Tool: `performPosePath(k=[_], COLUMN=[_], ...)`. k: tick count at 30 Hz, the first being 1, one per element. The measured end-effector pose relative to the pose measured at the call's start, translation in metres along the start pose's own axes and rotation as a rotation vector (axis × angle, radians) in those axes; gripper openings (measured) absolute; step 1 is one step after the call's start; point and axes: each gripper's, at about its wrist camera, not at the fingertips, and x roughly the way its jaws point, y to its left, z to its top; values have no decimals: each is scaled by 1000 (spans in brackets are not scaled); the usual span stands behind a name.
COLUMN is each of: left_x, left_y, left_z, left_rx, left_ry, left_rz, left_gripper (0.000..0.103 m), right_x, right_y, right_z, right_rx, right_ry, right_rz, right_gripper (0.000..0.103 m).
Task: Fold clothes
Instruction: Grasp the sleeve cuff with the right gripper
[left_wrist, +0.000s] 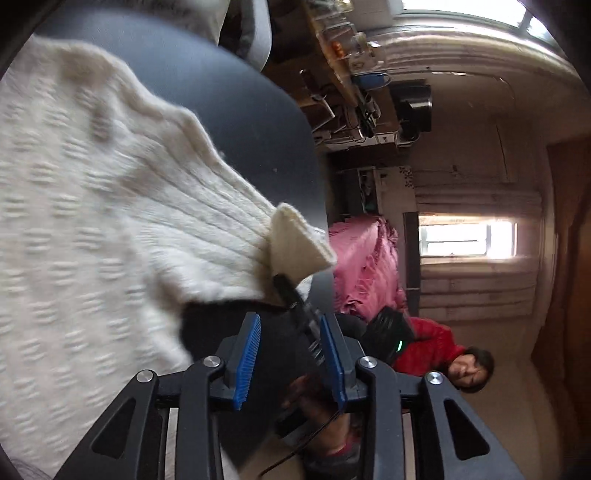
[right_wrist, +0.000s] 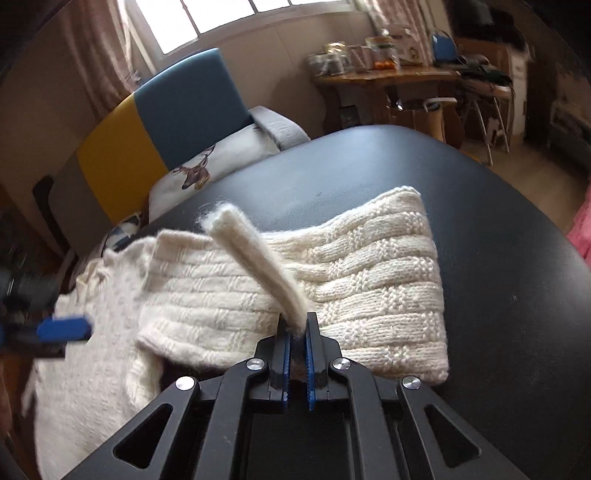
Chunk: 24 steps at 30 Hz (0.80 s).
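A cream knitted sweater (left_wrist: 92, 221) lies partly folded on a round black table (left_wrist: 229, 92). In the right wrist view my right gripper (right_wrist: 297, 318) is shut on a thick edge of the sweater (right_wrist: 362, 280), and that edge stands up from the fingers as a fuzzy strip (right_wrist: 255, 254). My left gripper (left_wrist: 290, 318) is open with nothing between its blue pads (left_wrist: 246, 354), just off the sweater's lifted corner (left_wrist: 299, 240). The same left gripper (right_wrist: 62, 328) shows blurred at the left of the right wrist view, beside the loose part of the sweater.
The black table (right_wrist: 498, 295) has bare surface to the right of and behind the sweater. Behind it are a blue and yellow headboard (right_wrist: 155, 122) and a deer-print pillow (right_wrist: 207, 170). A cluttered wooden desk (right_wrist: 388, 74) stands at the back. A person in red (left_wrist: 436, 343) is beside a pink cover (left_wrist: 365, 266).
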Motion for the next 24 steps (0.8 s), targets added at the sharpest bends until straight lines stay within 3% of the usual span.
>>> performPosePath(k=[3, 6, 15, 18, 20, 24], left_x=[30, 49, 114, 121, 121, 106], left_y=[3, 5, 1, -10, -21, -49], left_z=[20, 35, 62, 59, 58, 63], left_rx=[-96, -128, -113, -25, 52, 143], left_ry=[25, 22, 145, 140, 104, 8], left_rz=[-59, -43, 110, 199, 238, 247], left_gripper=[39, 41, 41, 27, 5, 6], right_x=[0, -2, -3, -1, -12, -34], right_y=[7, 14, 34, 28, 17, -3], right_z=[-7, -12, -18, -16, -13, -7], right_rx=[-62, -119, -244, -214, -129, 50], right_ry=[3, -5, -15, -3, -33, -94], right_rz=[-17, -30, -47, -45, 14, 136], right_gripper=[7, 7, 8, 8, 11, 16])
